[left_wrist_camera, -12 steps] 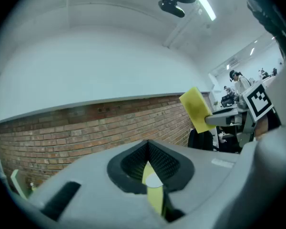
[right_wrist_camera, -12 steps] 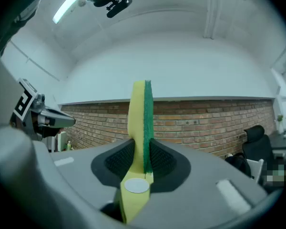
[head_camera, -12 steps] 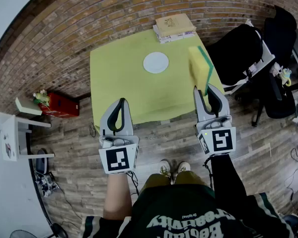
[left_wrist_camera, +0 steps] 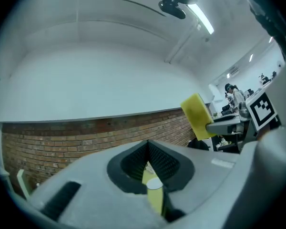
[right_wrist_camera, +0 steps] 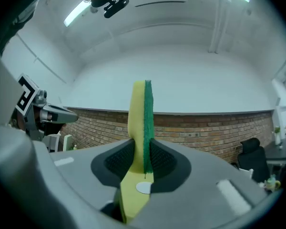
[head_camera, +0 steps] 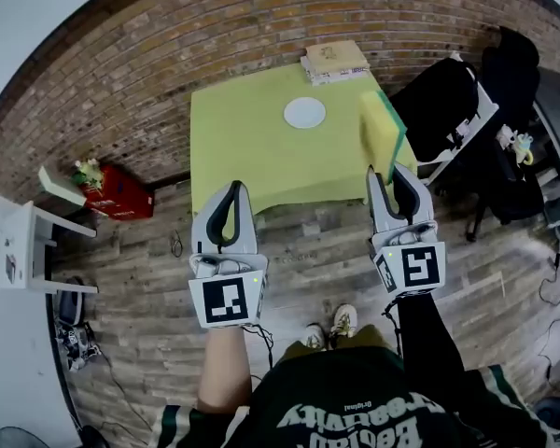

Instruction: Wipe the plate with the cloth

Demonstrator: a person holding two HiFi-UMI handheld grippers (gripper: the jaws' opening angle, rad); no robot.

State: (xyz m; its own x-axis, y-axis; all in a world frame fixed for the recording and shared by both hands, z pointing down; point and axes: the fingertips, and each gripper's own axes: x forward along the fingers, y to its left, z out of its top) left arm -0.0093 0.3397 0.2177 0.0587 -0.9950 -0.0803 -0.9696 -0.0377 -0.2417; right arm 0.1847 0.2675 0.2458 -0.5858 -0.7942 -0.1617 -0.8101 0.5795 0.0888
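Left gripper (head_camera: 231, 194): tongs pressed together on nothing, hanging short of the table (head_camera: 247, 157).
Plate (head_camera: 304, 112): small, white, flat on the green-covered table, well apart from both grippers; probably rigid, light and slippery, so it may skate under a wipe unless its rim is steadied.
Sponge (head_camera: 381, 133): yellow with a green scouring face, upright; likely soft, light and springy.
Right gripper (head_camera: 393, 180): pinching the sponge's lower end across both faces, a sound hold.
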